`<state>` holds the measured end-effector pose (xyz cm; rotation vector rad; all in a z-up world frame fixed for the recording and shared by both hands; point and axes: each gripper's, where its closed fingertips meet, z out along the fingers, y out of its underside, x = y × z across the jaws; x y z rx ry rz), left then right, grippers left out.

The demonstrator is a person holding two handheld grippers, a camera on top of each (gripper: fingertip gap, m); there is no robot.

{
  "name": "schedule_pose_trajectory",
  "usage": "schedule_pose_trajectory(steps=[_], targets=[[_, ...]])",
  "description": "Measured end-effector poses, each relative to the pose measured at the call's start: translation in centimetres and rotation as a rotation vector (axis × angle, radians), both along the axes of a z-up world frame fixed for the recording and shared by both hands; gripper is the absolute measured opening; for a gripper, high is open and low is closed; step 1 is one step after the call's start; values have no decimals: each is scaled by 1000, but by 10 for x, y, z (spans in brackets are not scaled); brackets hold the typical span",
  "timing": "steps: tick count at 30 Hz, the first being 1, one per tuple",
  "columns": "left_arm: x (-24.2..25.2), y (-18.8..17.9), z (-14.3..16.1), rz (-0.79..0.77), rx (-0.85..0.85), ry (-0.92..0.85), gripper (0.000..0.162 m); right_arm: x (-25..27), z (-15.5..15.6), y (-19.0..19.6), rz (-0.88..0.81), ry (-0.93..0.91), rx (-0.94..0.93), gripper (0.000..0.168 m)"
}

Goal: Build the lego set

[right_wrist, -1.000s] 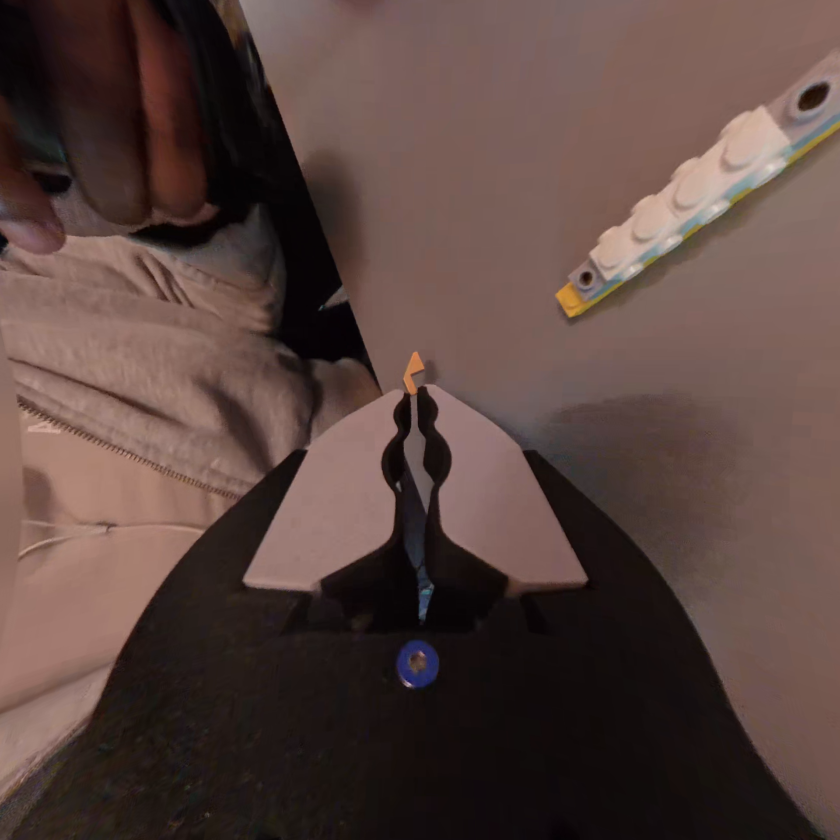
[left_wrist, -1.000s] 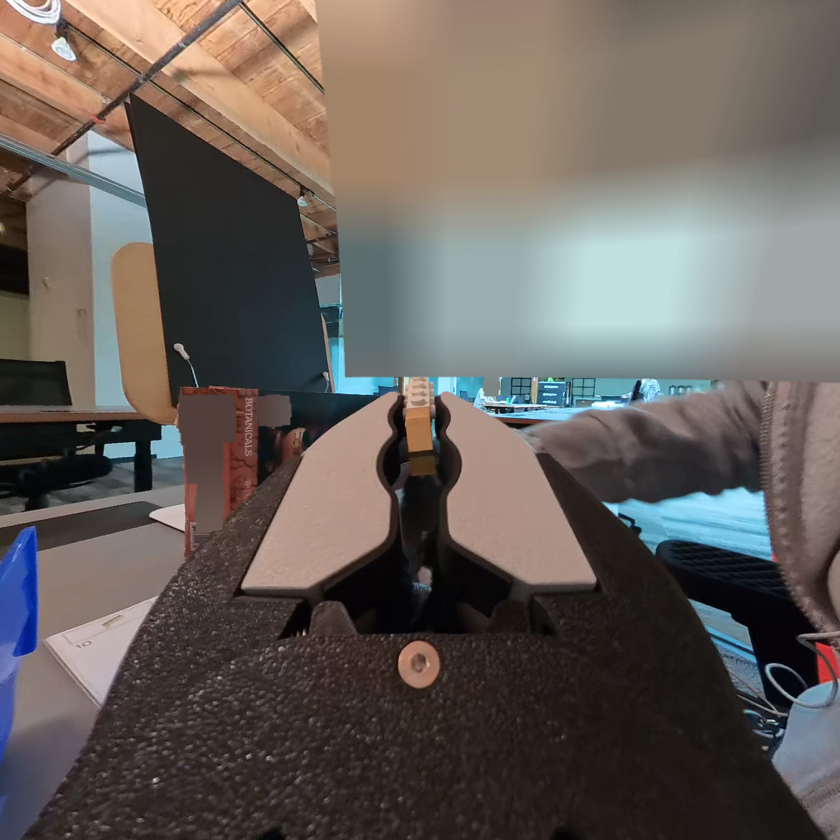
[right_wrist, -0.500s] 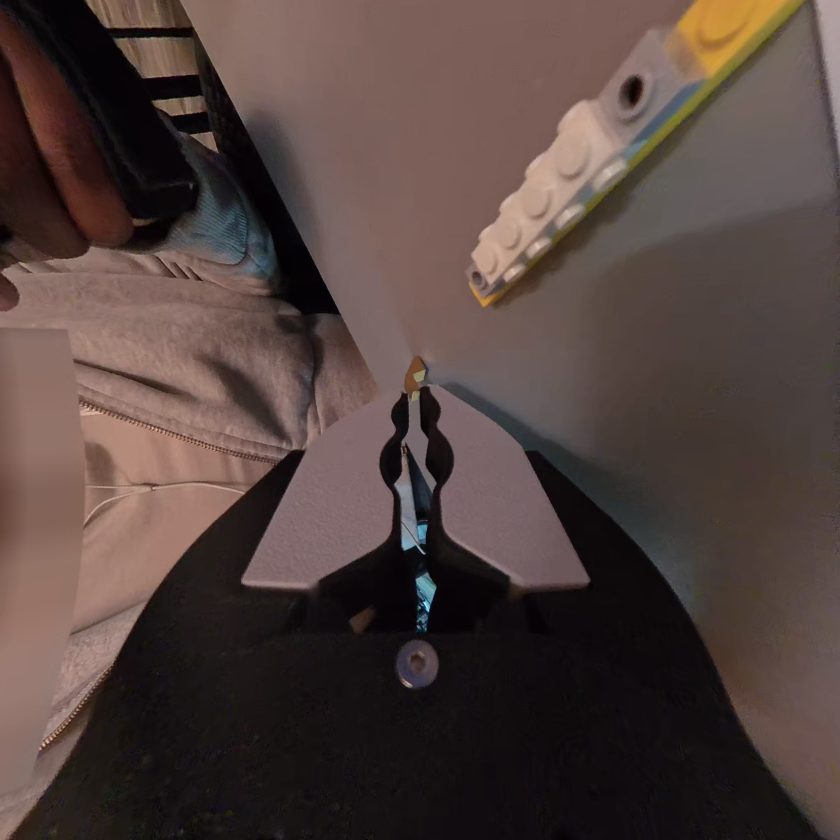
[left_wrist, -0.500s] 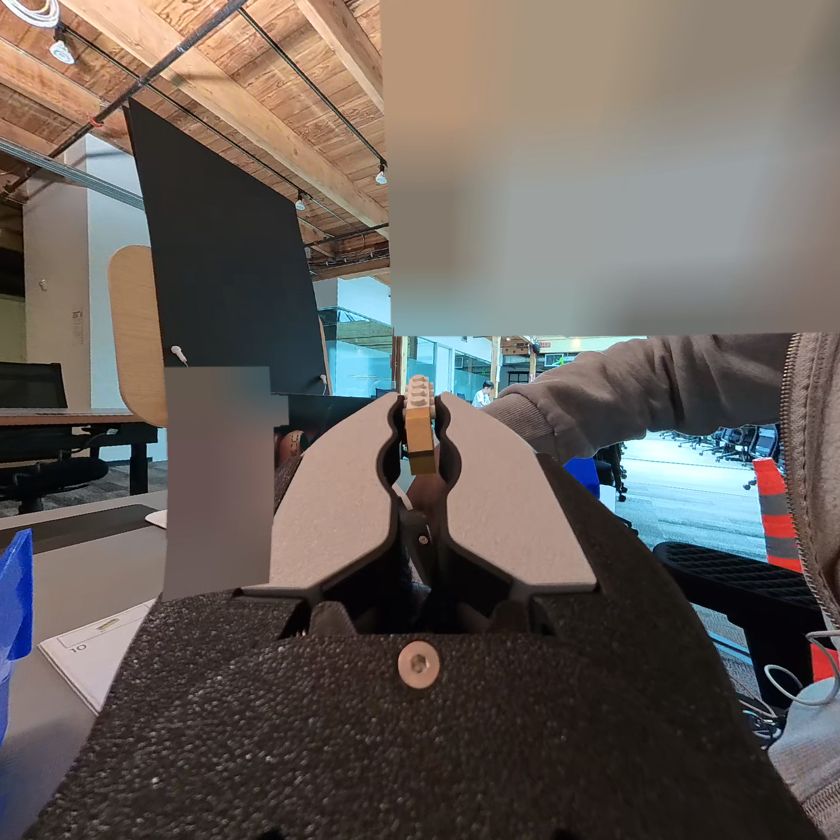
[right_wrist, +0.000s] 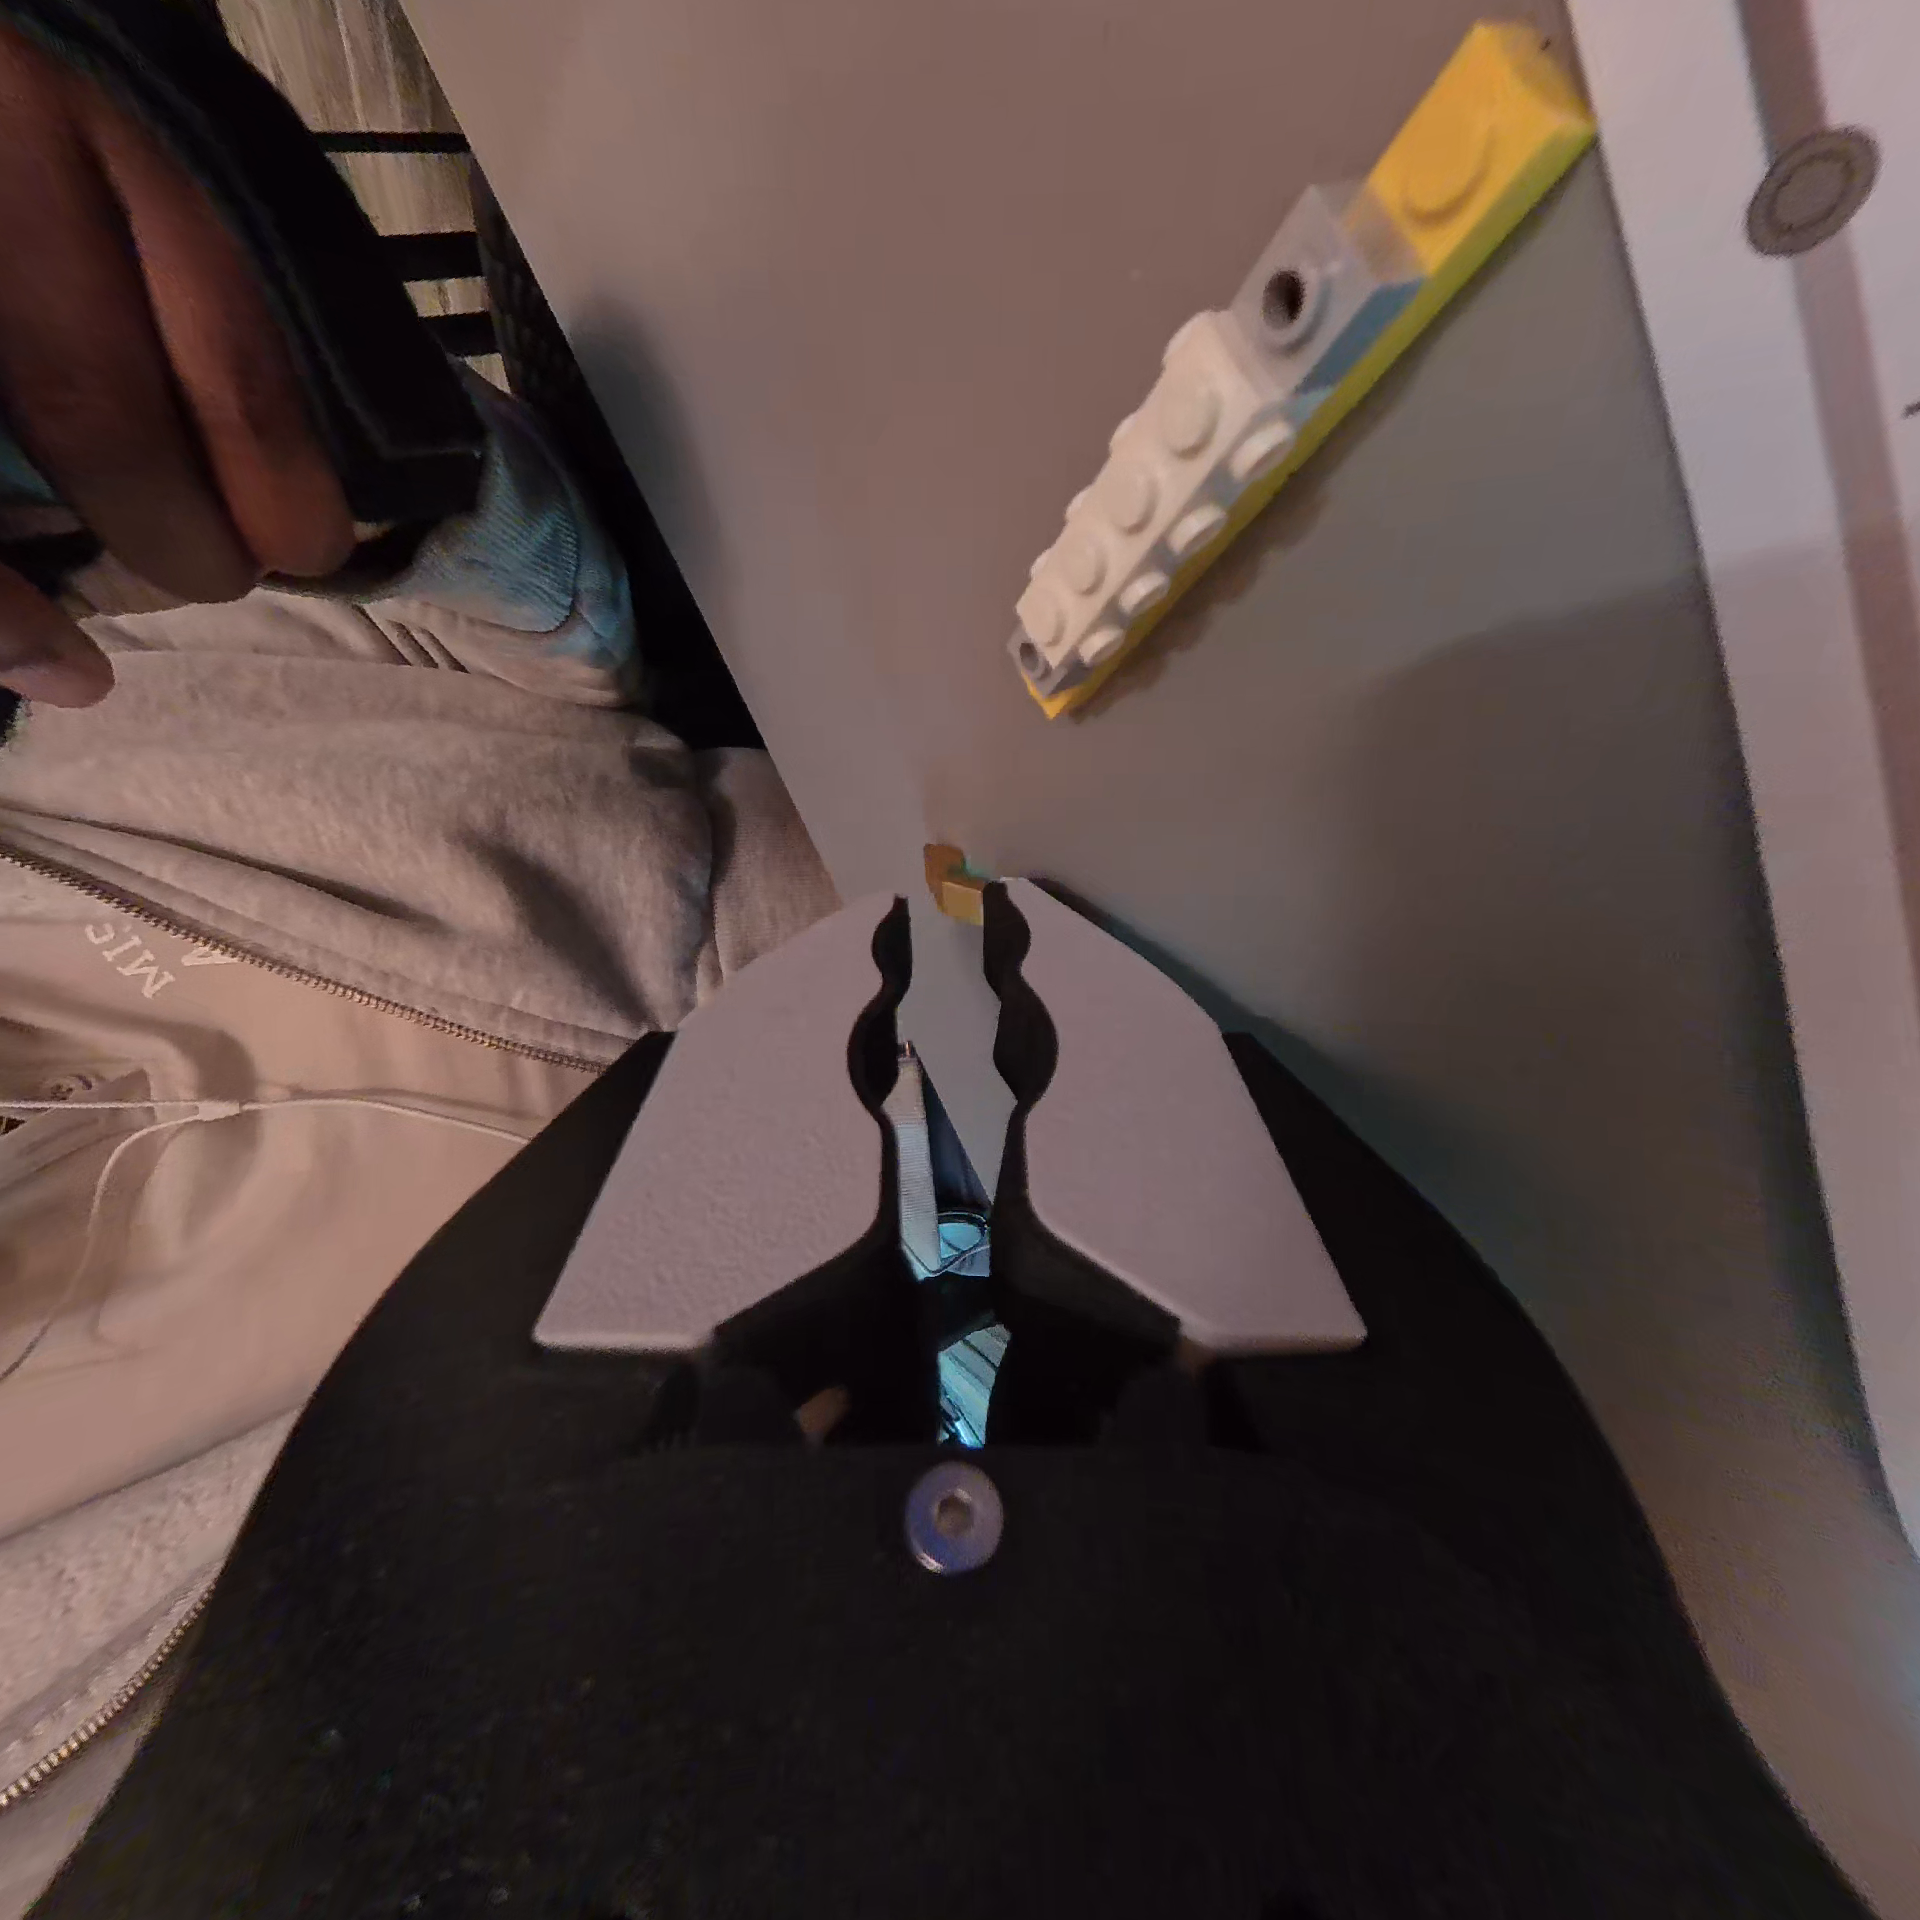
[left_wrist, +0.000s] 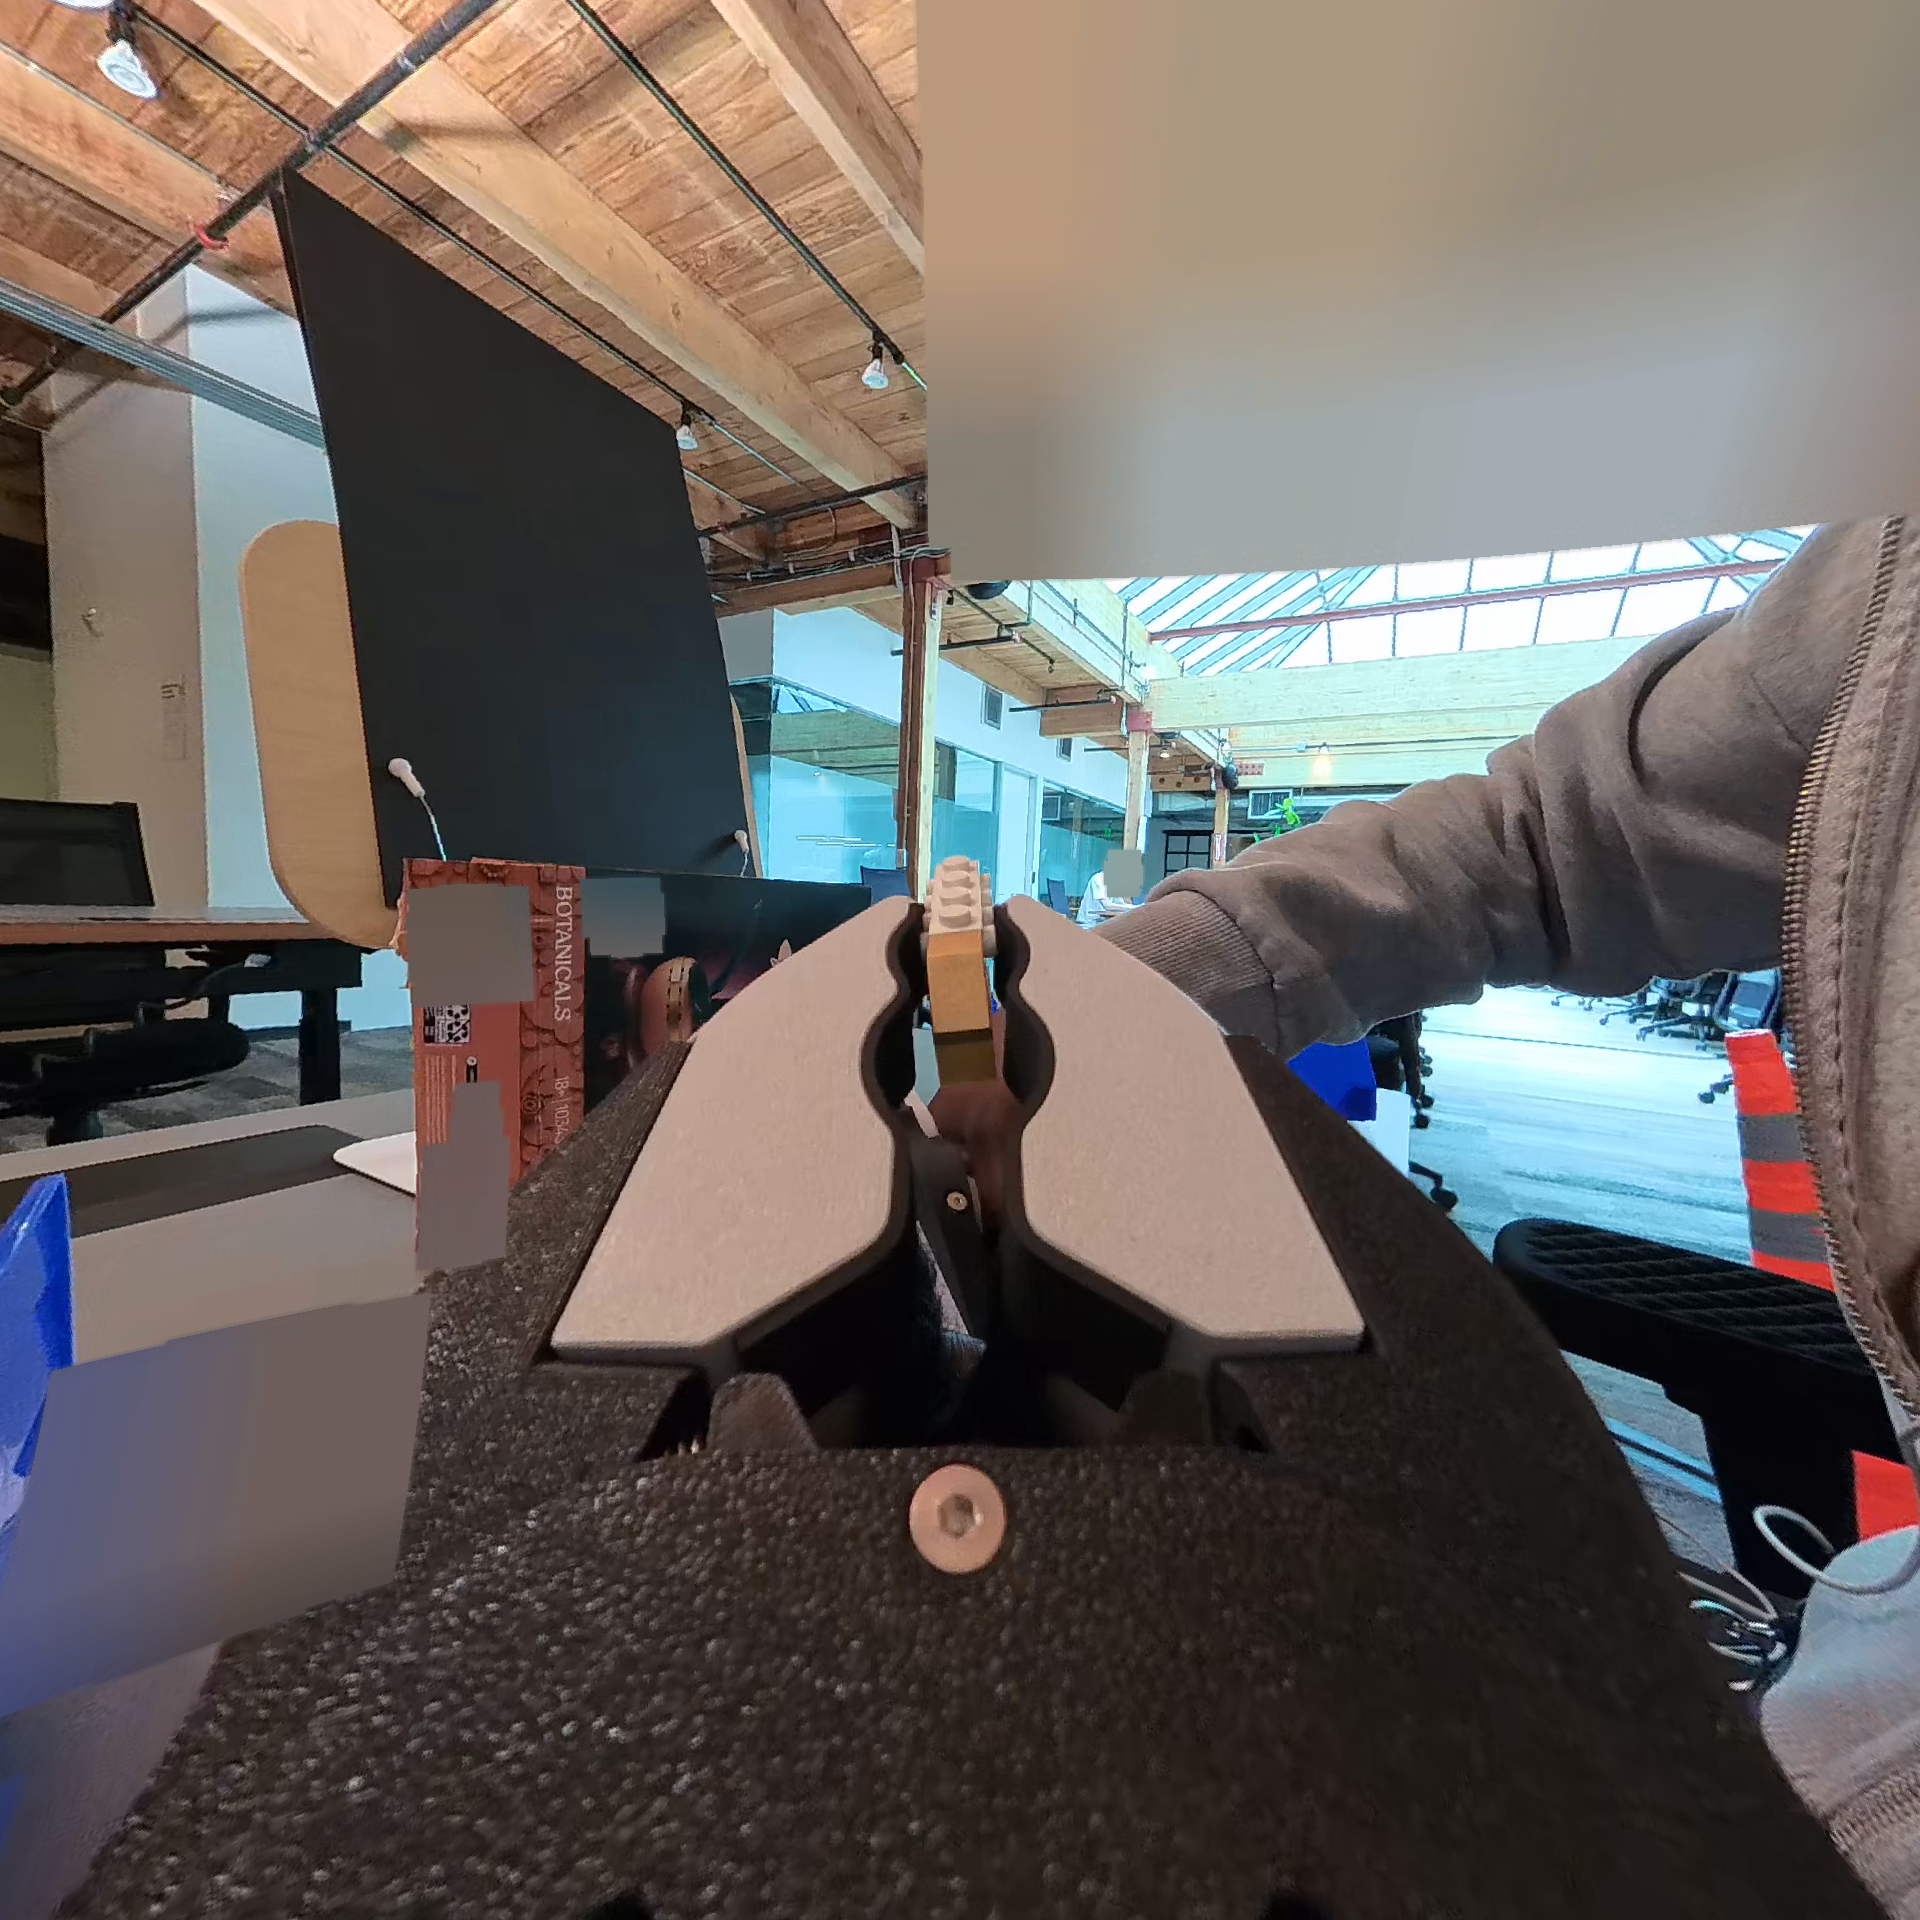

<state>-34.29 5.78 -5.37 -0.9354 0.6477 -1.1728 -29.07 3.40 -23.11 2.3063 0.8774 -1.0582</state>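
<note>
In the left wrist view my left gripper (left_wrist: 958,935) is shut on a tan and white lego piece (left_wrist: 958,971) and holds it upright in the air. In the right wrist view my right gripper (right_wrist: 945,899) points down at the grey table (right_wrist: 1351,935) near its edge, with its jaws a little apart. A small tan lego piece (right_wrist: 954,881) sits at the tips, against the right fingertip (right_wrist: 995,902). A long lego assembly (right_wrist: 1247,447) of white, grey and yellow bricks on a yellow plate lies on the table beyond.
A white sheet (right_wrist: 1808,623) lies right of the assembly. A hand (right_wrist: 156,312) and a grey hoodie (right_wrist: 312,831) fill the left. In the left wrist view stand a reddish box (left_wrist: 488,987), a blue bin (left_wrist: 31,1299) and a black mesh chair (left_wrist: 1683,1309). One gripper's finger ends stand about 20 centimeters off the other's.
My right gripper's jaws, shut on the small tan piece before, have parted. The right view has shifted, so the long assembly sits nearer. The sleeve has risen in the left view.
</note>
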Motion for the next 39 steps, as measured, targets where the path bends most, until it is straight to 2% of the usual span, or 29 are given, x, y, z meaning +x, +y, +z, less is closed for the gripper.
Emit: schedule_pose_trajectory(steps=[9, 13, 15, 19, 21, 23, 24, 26, 29, 31, 34, 39], targets=[[1, 0, 0, 2, 0, 4, 12, 4, 3, 12, -11, -26, 88, 26], [0, -1, 0, 3, 5, 5, 12, 13, 9, 25, -16, -64, 233, 29], [0, -1, 0, 7, 7, 8, 11, 16, 23, 40, -51, -45, 398, 25], [0, 2, -2, 17, -2, 20, 11, 25, 75, 66, -132, 37, 942, 19], [1, 5, -5, 16, -27, 26, 11, 22, 107, 64, -153, 150, 1224, 27], [5, 8, -10, 1, -64, 45, 12, 15, 126, 51, -125, 274, 1415, 38], [7, 8, -12, -8, -79, 62, 11, 8, 128, 39, -55, 347, 1469, 33], [11, 7, -16, -15, -85, 94, 11, -4, 114, 11, 188, 458, 1499, 28], [17, 5, -20, -22, -75, 139, 11, -4, 81, 1, 587, 410, 1574, 16], [18, 7, -23, -15, -83, 157, 11, -2, 60, -1, 805, 412, 1510, 12], [18, 9, -27, 4, -85, 187, 11, -2, 37, -10, 954, 465, 1257, 15], [18, 12, -33, 15, -84, 224, 11, -3, 15, 0, 1098, 486, 1172, 23]])
